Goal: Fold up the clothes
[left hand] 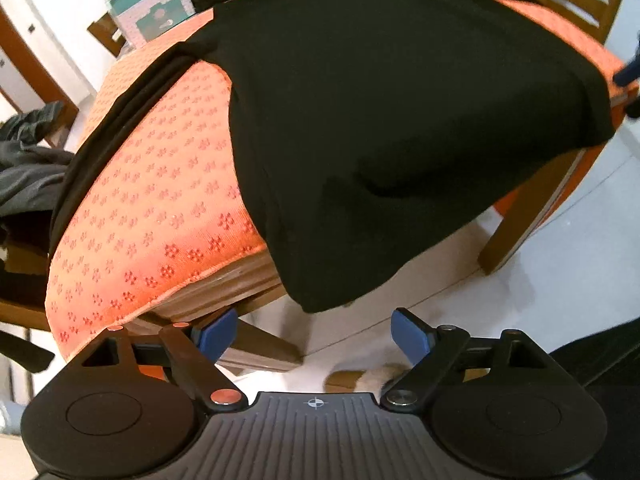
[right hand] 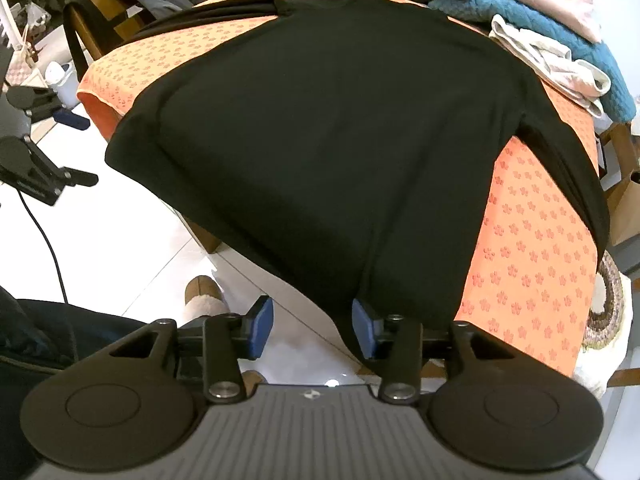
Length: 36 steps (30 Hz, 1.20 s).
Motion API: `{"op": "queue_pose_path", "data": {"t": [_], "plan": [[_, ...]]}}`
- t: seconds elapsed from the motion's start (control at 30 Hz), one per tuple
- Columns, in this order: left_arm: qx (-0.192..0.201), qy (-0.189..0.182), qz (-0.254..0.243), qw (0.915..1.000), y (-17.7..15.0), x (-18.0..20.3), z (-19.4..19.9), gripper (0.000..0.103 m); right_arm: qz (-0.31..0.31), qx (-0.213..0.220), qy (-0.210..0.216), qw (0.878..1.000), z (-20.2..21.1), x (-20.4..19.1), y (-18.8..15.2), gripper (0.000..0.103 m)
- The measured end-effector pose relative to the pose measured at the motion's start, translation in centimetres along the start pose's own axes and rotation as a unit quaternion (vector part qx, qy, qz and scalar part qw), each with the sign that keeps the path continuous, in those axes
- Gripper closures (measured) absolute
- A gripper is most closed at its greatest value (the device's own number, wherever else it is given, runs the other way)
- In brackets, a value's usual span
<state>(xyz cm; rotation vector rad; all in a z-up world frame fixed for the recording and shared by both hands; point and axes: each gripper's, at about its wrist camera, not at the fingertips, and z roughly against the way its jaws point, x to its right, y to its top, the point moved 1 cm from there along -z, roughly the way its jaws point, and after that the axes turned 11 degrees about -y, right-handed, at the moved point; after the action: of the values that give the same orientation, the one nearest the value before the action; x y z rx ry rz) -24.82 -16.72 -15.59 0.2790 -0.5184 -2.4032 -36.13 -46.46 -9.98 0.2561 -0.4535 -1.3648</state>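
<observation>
both the left gripper [left hand: 312,332] and right gripper [right hand: 313,330] are hanging wide open, gripping nothing, below the shirt [right hand: 340,140] draping off the table [right hand: 532,264].

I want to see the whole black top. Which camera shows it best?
The right wrist view: the black sweater shows its neckline and both sleeves. The left wrist view shows only its body and one sleeve.

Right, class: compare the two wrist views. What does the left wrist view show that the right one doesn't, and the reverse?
Only the left wrist view shows the stacked teal-and-white boxes beyond the table. Only the right wrist view shows the folded pile with a blue knit at the table's far corner, and a slippered foot. Both share the black long-sleeved top spread on the orange flowered tablecloth, its hem overhanging the edge.
</observation>
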Motion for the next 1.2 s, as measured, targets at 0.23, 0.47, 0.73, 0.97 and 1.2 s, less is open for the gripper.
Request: {"op": "queue_pose_path", "data": {"t": [0.23, 0.47, 0.73, 0.97, 1.2], "plan": [[0.026, 0.049, -0.032, 0.9980, -0.2, 0.5, -1.7, 0.021, -0.014, -0.012, -0.008, 1.000, 0.0, 0.0, -0.2, 0.051], [0.096, 0.073, -0.055, 0.9911, 0.6, 1.4, 0.4, 0.056, -0.030, -0.013, -0.010, 0.999, 0.1, -0.1, -0.2, 0.050], [0.143, 0.012, 0.058, 0.9879, 1.8, -0.8, 5.2, 0.097, -0.045, -0.008, -0.066, 0.997, 0.0, 0.5, -2.9, 0.048], [0.144, -0.023, 0.193, 0.9702, 2.5, -4.8, 7.2, 0.098, -0.064, -0.015, -0.104, 0.992, -1.0, 1.5, -5.9, 0.048], [0.127, -0.043, 0.259, 0.9564, 3.0, -7.5, 7.9, 0.098, -0.090, -0.005, -0.112, 0.990, -3.0, 0.4, -6.7, 0.048]]}}
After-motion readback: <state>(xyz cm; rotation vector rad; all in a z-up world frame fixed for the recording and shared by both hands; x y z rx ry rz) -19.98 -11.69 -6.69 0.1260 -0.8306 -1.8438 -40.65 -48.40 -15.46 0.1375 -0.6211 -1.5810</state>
